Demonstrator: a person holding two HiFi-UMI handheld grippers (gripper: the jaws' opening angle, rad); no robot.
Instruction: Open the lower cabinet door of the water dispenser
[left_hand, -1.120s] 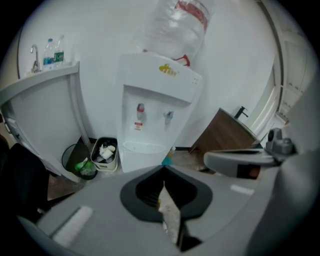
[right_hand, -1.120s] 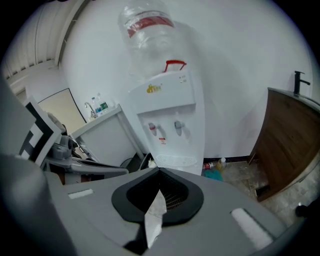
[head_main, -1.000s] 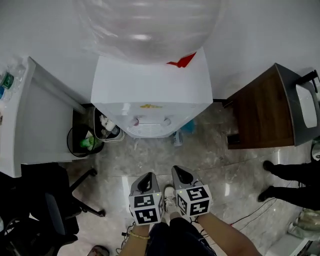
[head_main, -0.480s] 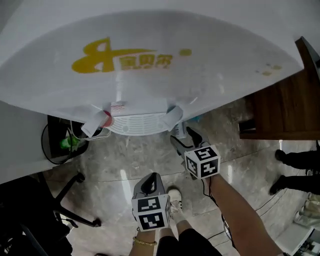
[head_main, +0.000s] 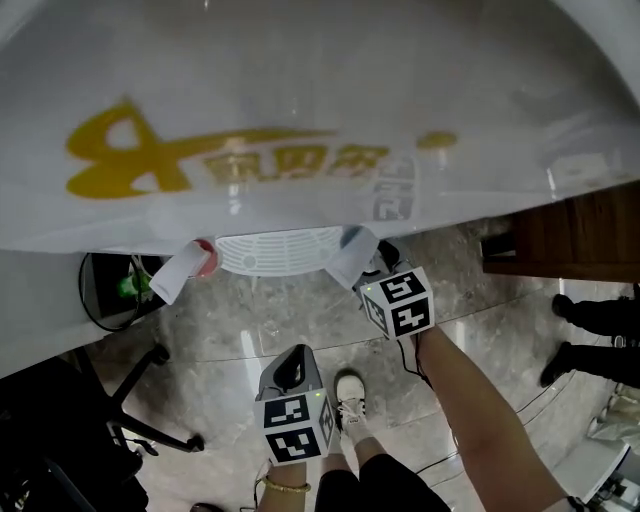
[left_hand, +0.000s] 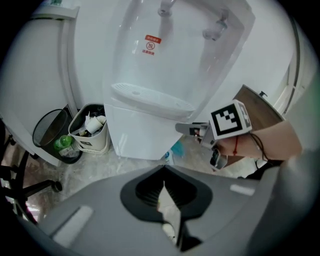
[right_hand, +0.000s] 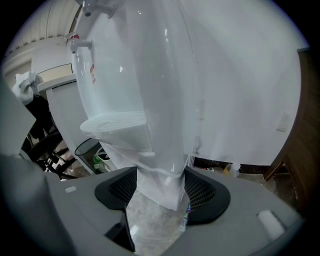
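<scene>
- Pale marble floor (head_main: 250, 340) runs up to the water dispenser (left_hand: 150, 60), which stands against a white wall with two waste bins (left_hand: 85, 132) just beside it
- Its lower cabinet door (left_hand: 142, 135) sits below the drip tray (head_main: 280, 250) and looks closed
- Right gripper (head_main: 380, 258) is out ahead near the cabinet's side edge; its jaws are opening and stand wide, with the cabinet corner framed between them but not touched
- Left gripper (head_main: 290, 365) hangs back over the floor, jaws drawn to a thin slit, holding nothing
- Risk, as I judge it: the big bottle (head_main: 300, 120) hides the door from above, so the right jaws could slide past the door edge, or the marker cube could knock a tap
- A second ago both grippers sat side by side, the right one shut, by the person's feet; since then the head has dropped close under the bottle and the right gripper has gone forward
</scene>
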